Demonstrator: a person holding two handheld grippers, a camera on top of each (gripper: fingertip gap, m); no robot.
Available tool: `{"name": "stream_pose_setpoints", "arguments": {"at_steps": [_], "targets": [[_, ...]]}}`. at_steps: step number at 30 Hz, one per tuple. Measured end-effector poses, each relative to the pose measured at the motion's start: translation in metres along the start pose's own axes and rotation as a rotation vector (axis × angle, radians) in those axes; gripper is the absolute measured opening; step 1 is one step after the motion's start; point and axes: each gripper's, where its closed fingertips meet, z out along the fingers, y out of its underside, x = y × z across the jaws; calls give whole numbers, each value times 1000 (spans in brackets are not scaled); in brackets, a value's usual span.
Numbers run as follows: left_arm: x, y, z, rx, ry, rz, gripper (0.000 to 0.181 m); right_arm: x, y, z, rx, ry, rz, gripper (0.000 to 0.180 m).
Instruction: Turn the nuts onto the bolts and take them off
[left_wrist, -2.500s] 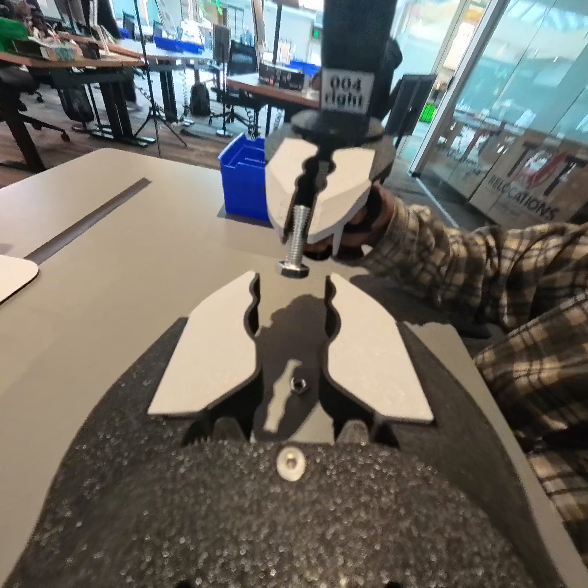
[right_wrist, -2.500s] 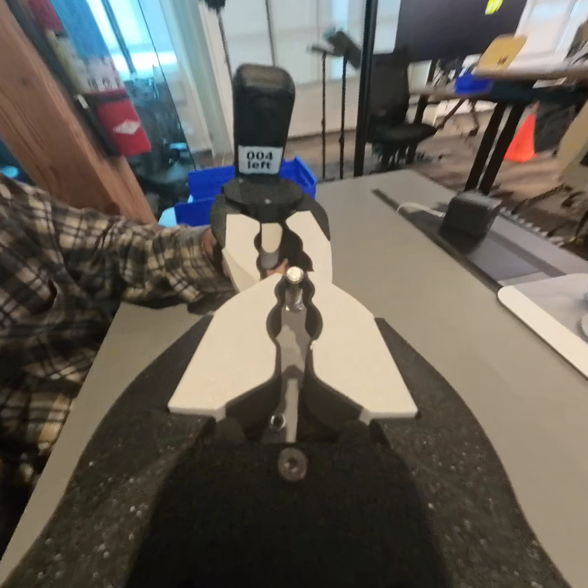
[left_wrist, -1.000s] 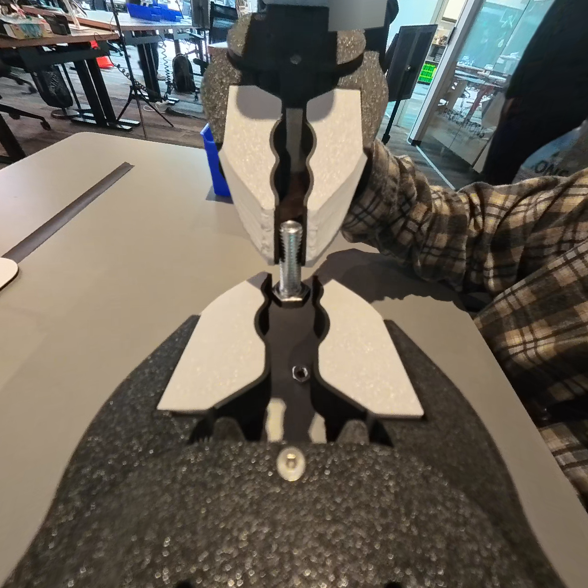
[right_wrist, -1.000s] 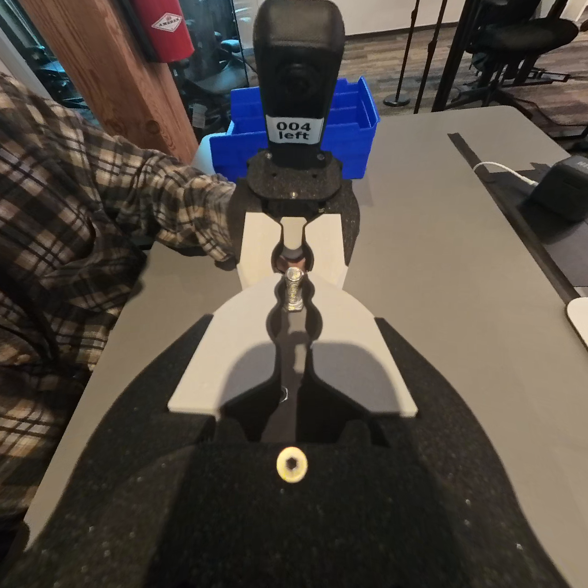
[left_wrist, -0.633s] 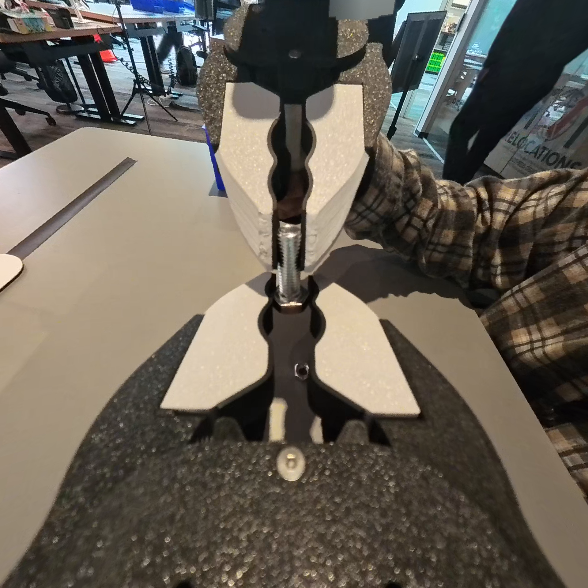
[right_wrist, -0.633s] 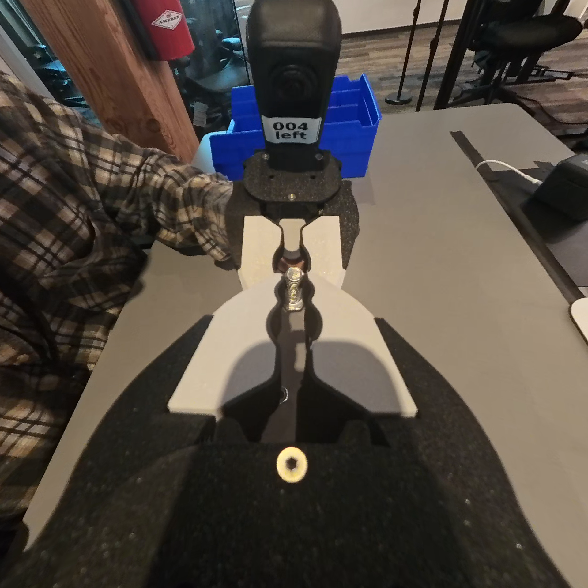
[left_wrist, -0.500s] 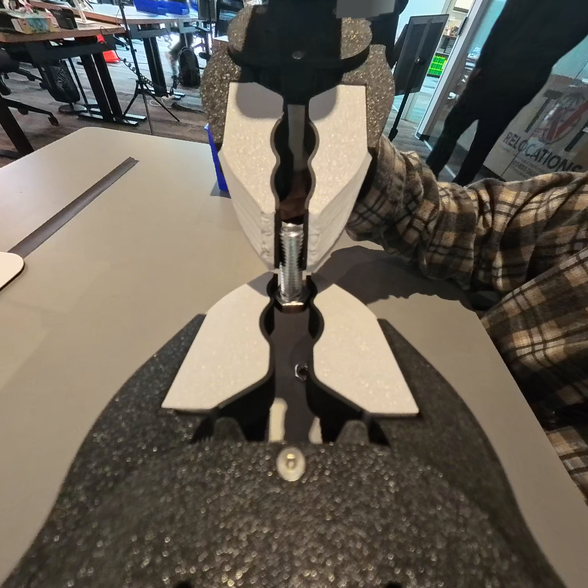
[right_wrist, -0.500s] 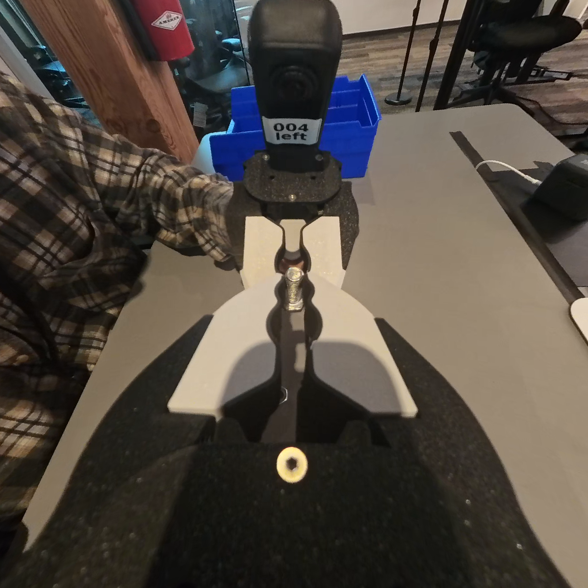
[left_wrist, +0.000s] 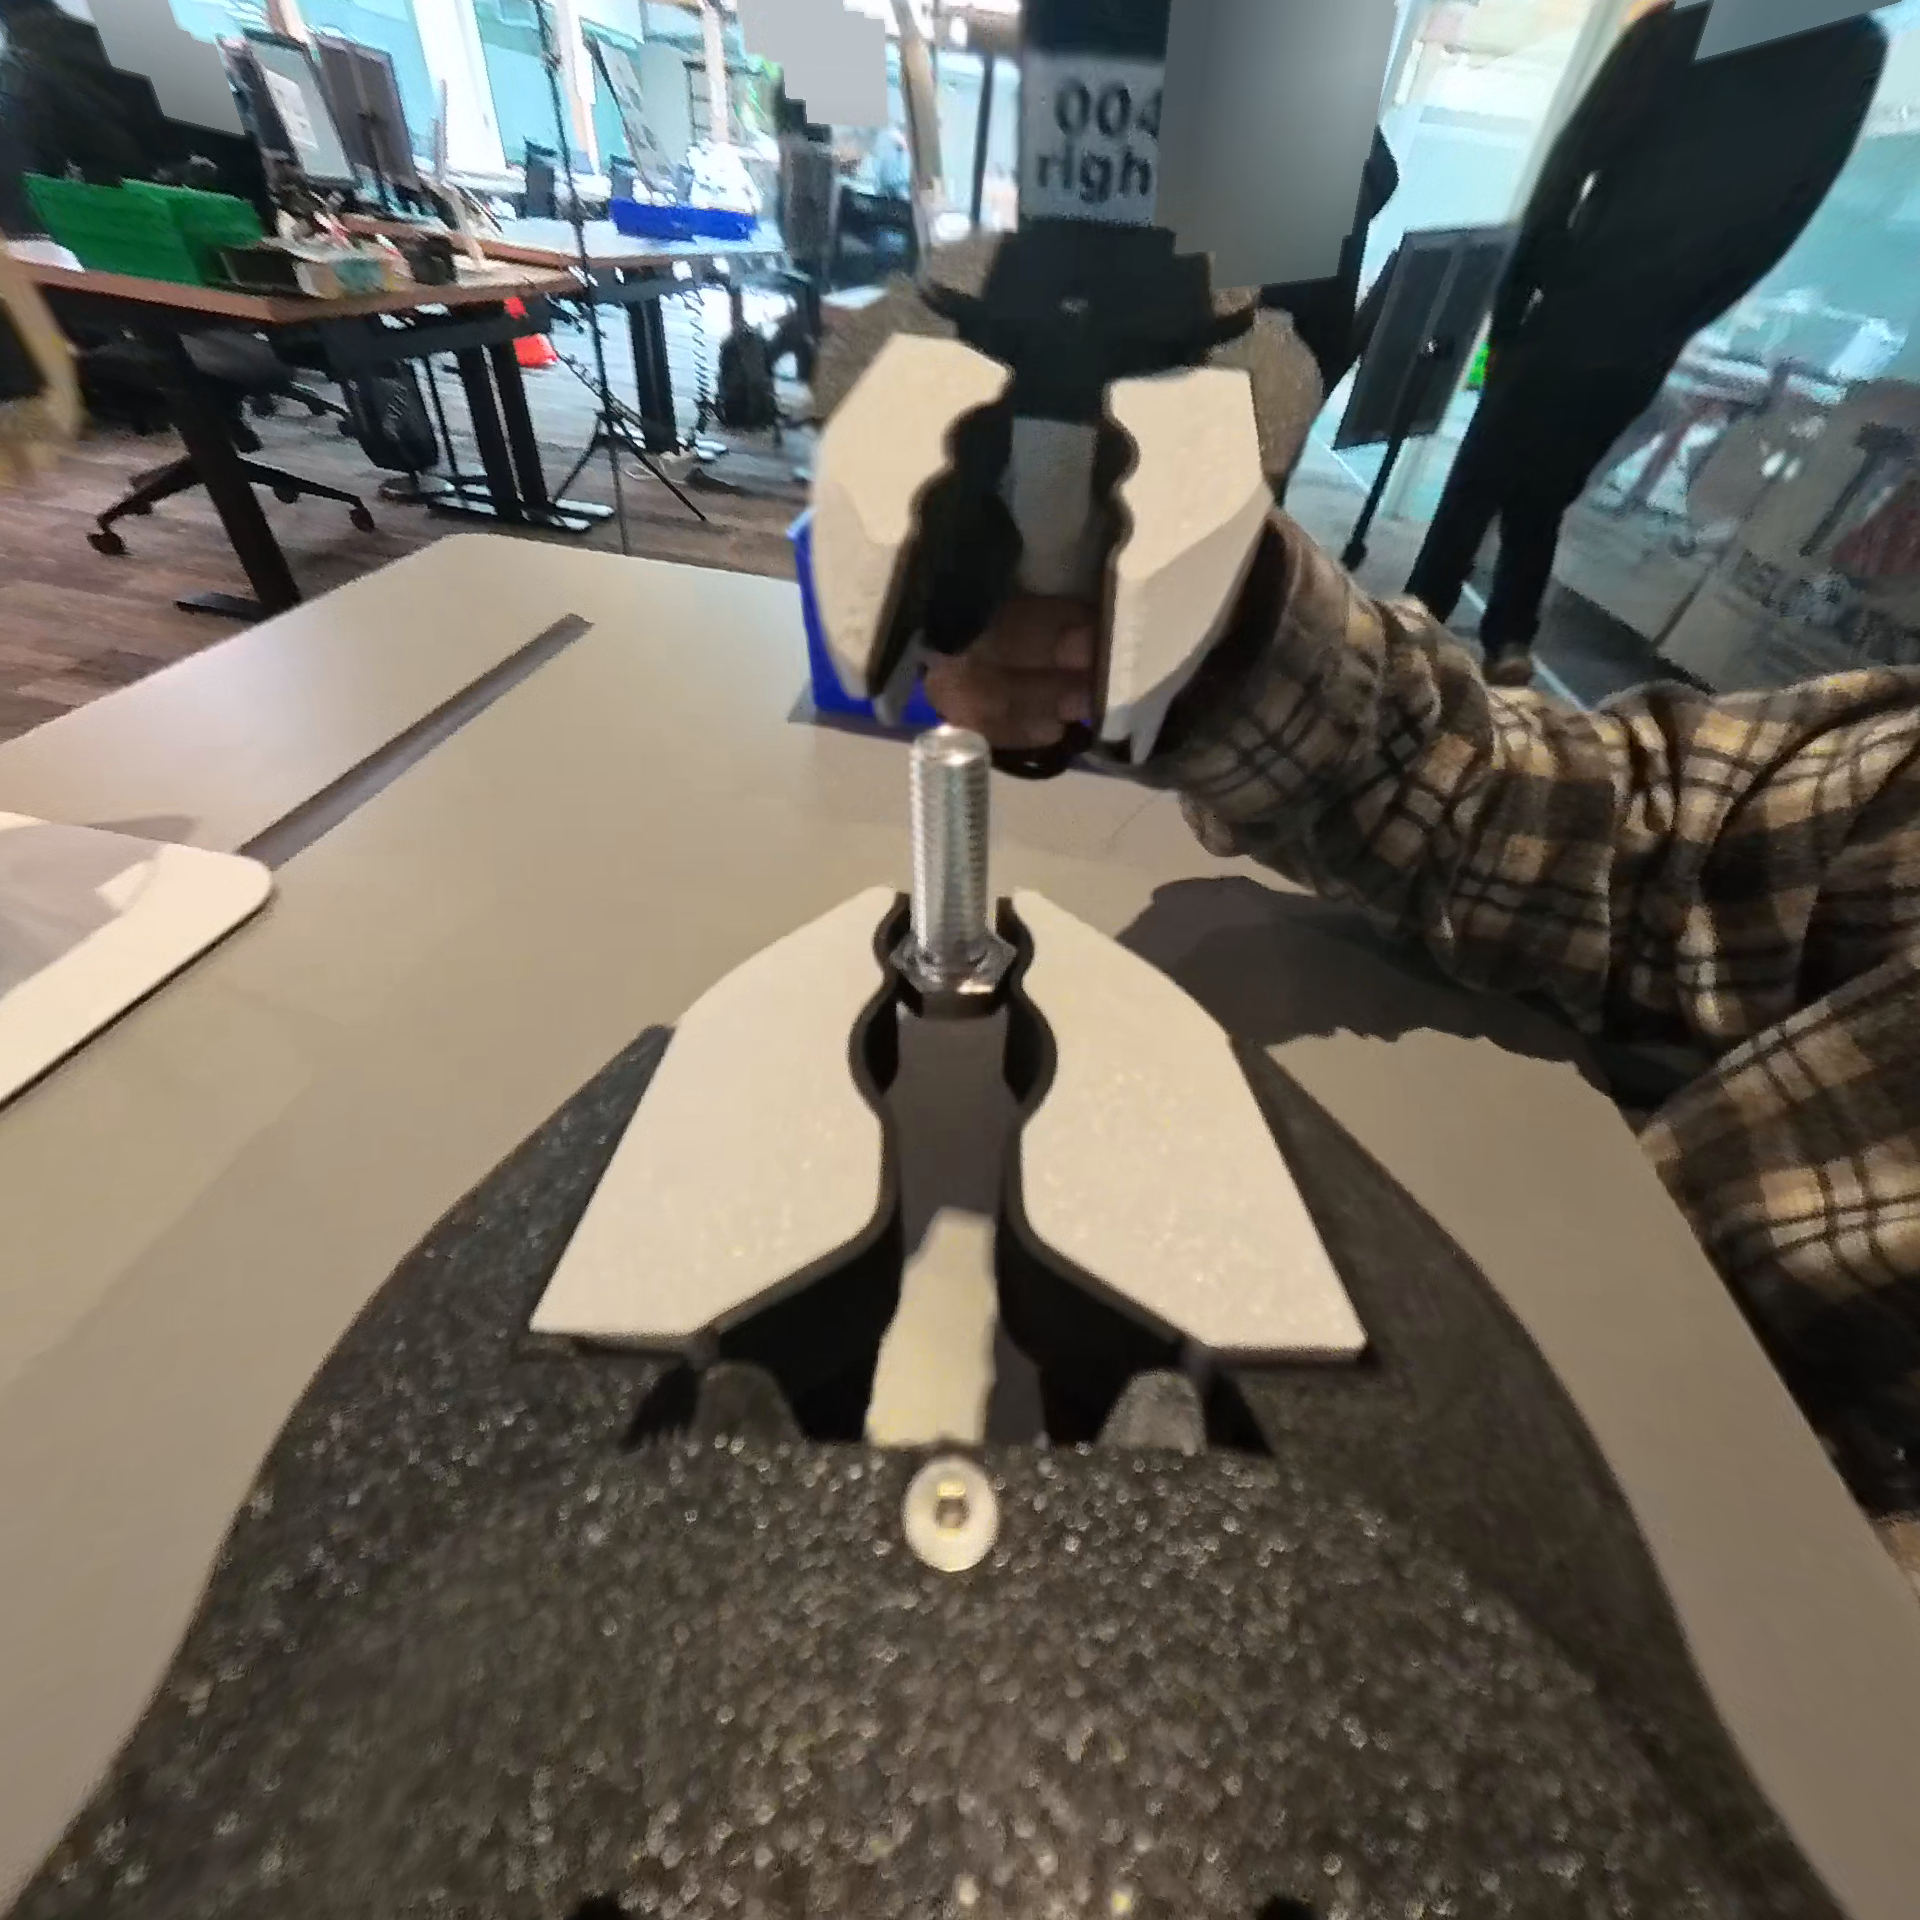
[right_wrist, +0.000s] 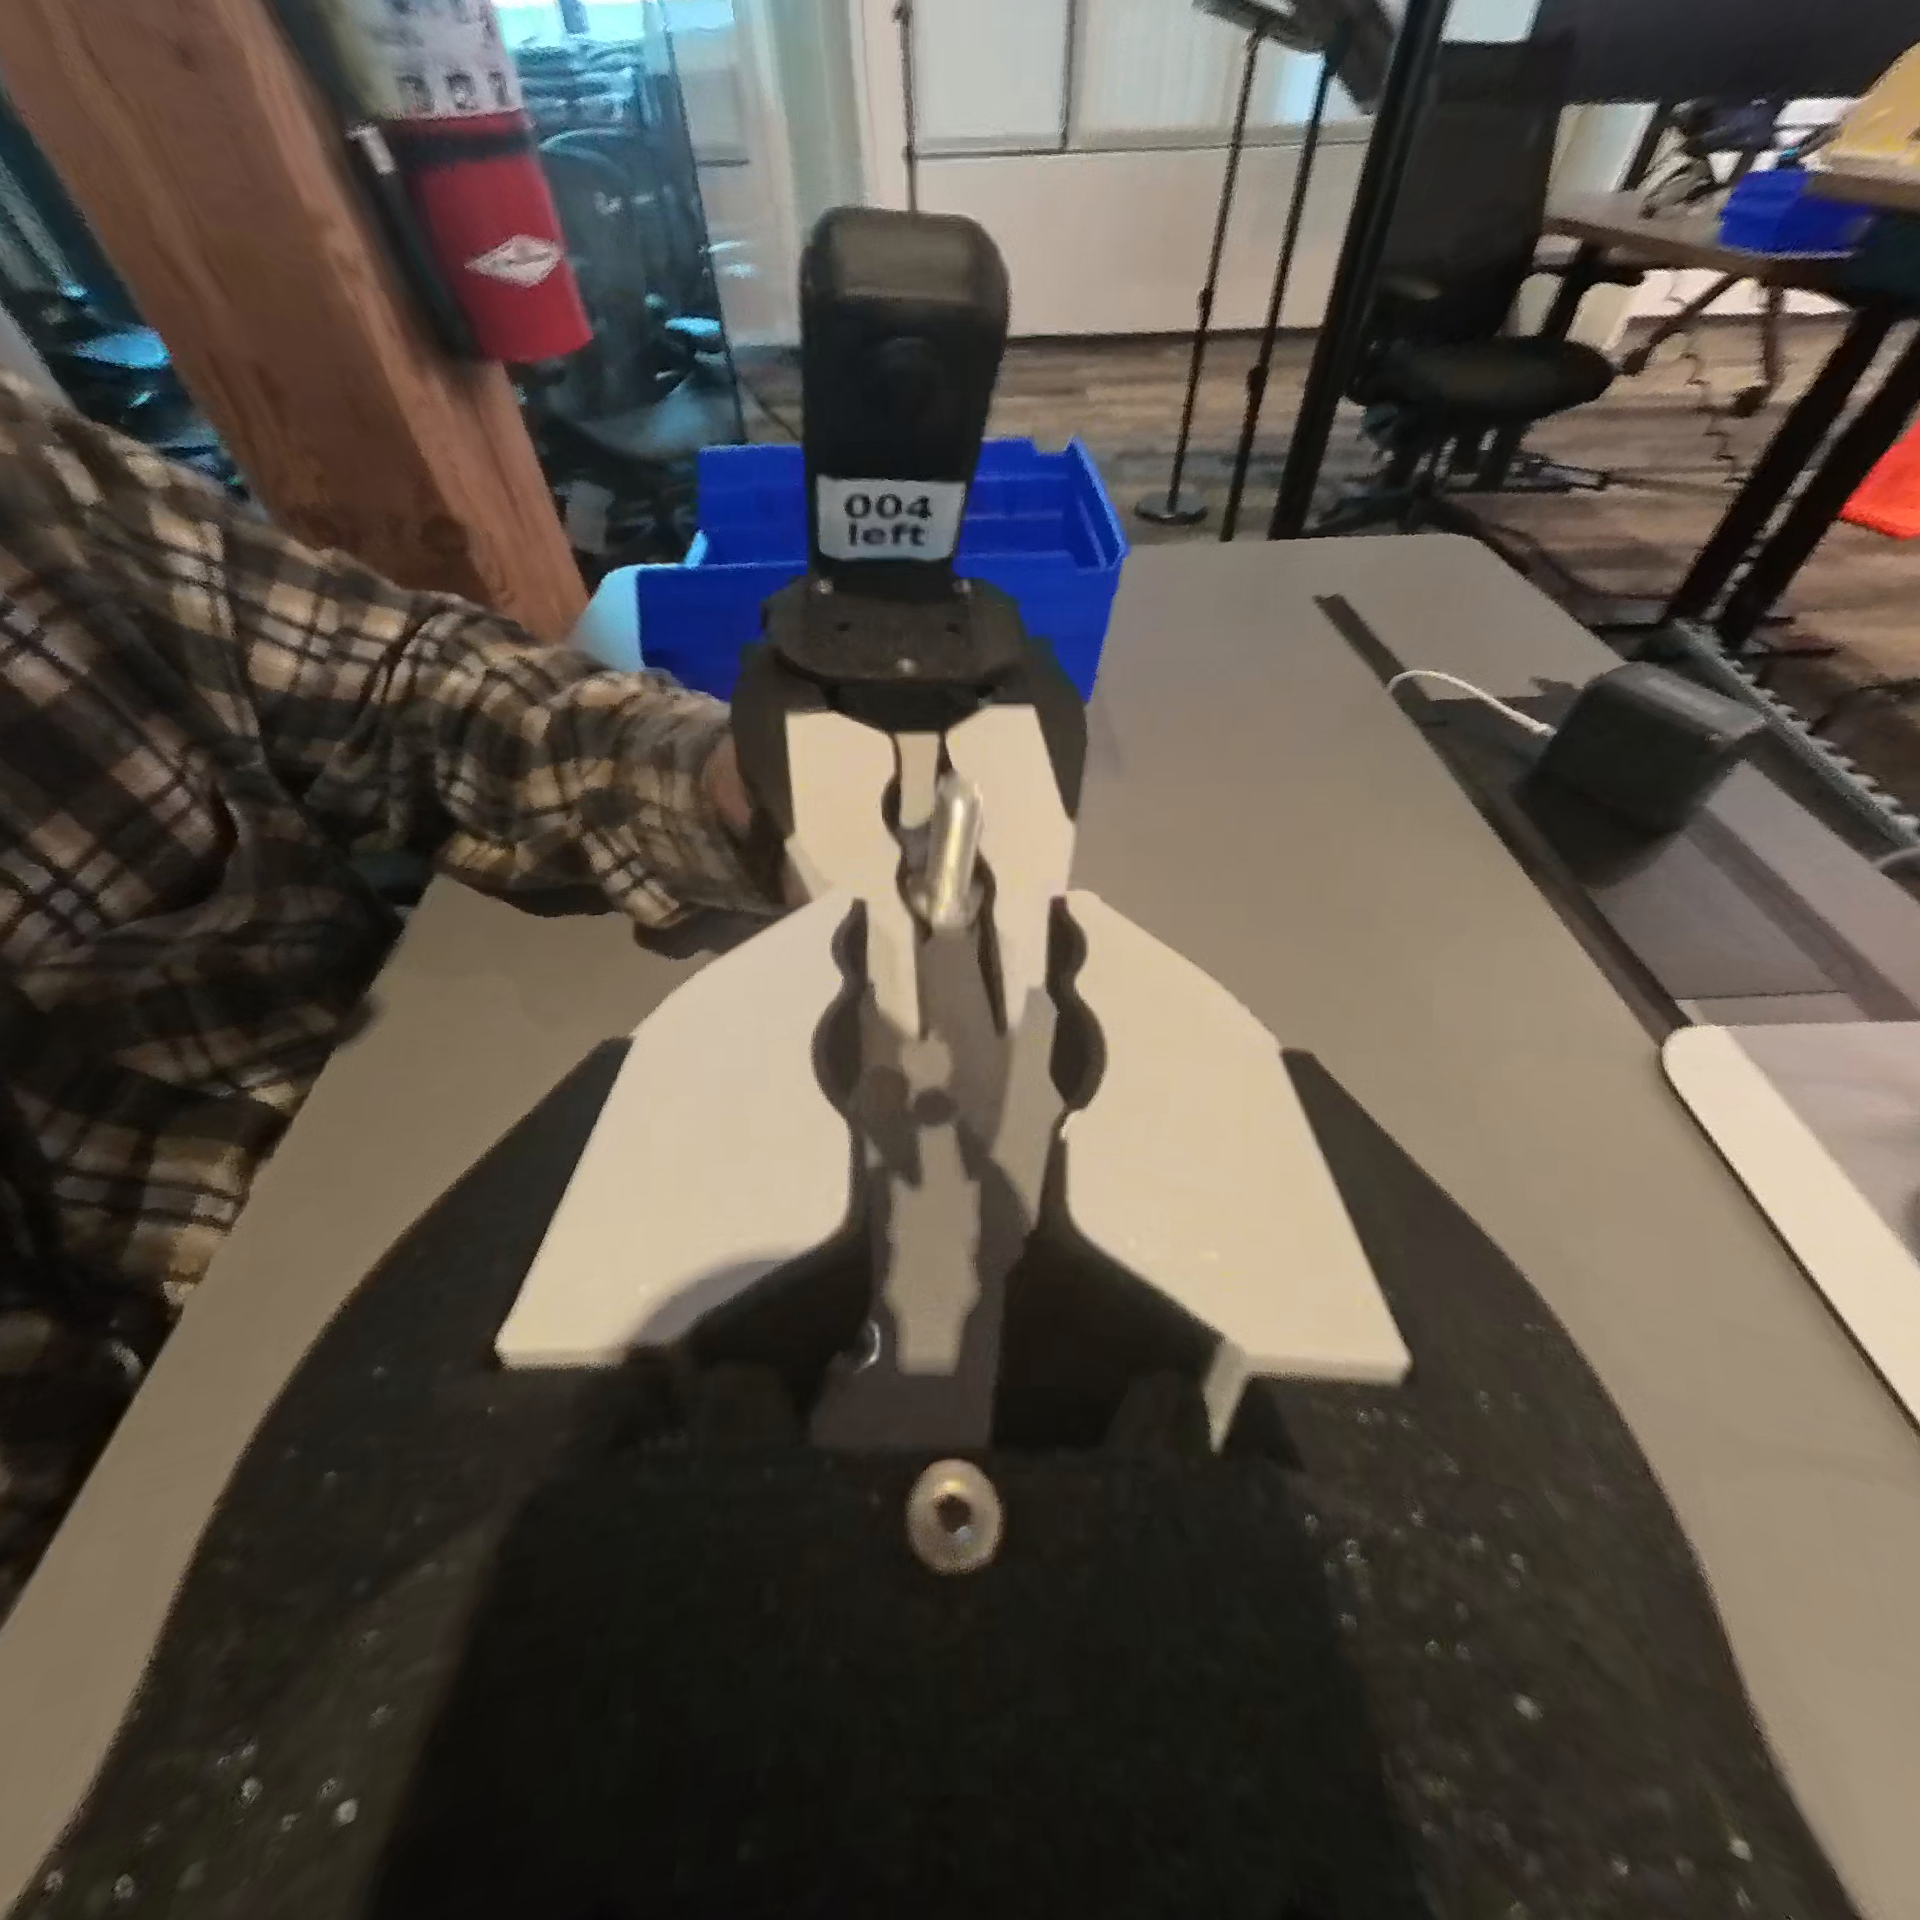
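A silver bolt (left_wrist: 948, 831) stands upright, threaded end up. My left gripper (left_wrist: 950, 920) is shut on its hex end (left_wrist: 948, 966) and holds it above the grey table (left_wrist: 468, 987). My right gripper (left_wrist: 1008, 717) is open and empty, a little beyond the bolt's top and apart from it. In the right wrist view my right gripper (right_wrist: 956, 920) is open, and the bolt (right_wrist: 958, 852) sits just past its tips in the left gripper (right_wrist: 951, 940). No separate nut shows.
A blue bin (right_wrist: 1060, 582) stands at the table's edge behind the left gripper. A white pad (right_wrist: 1818, 1164) and a black box (right_wrist: 1642, 758) with a cable lie to the right. Plaid sleeves (left_wrist: 1507, 831) reach in. A person (left_wrist: 1558, 364) stands behind.
My right gripper has opened, let go of the bolt's thread and pulled back and up. The left gripper keeps hold of the bolt's hex end.
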Motion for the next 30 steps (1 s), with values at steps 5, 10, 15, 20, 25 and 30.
{"name": "stream_pose_setpoints", "arguments": {"at_steps": [5,10,15,20,25,30], "targets": [[-10,14,-41,2,-107,-19,15,-10,50,-21,-130,101,32,30],[-11,48,-74,-55,-195,-28,15,-27,130,-18,-438,85,97,30],[-8,66,-83,-76,-220,-62,15,-35,160,1,-633,37,78,28],[-5,69,-81,-60,-205,-73,15,-36,179,17,-752,24,35,29],[-4,68,-80,-41,-188,-81,15,-37,184,27,-733,8,64,28],[-1,68,-77,-36,-174,-80,15,-36,187,31,-698,1,86,17]]}}
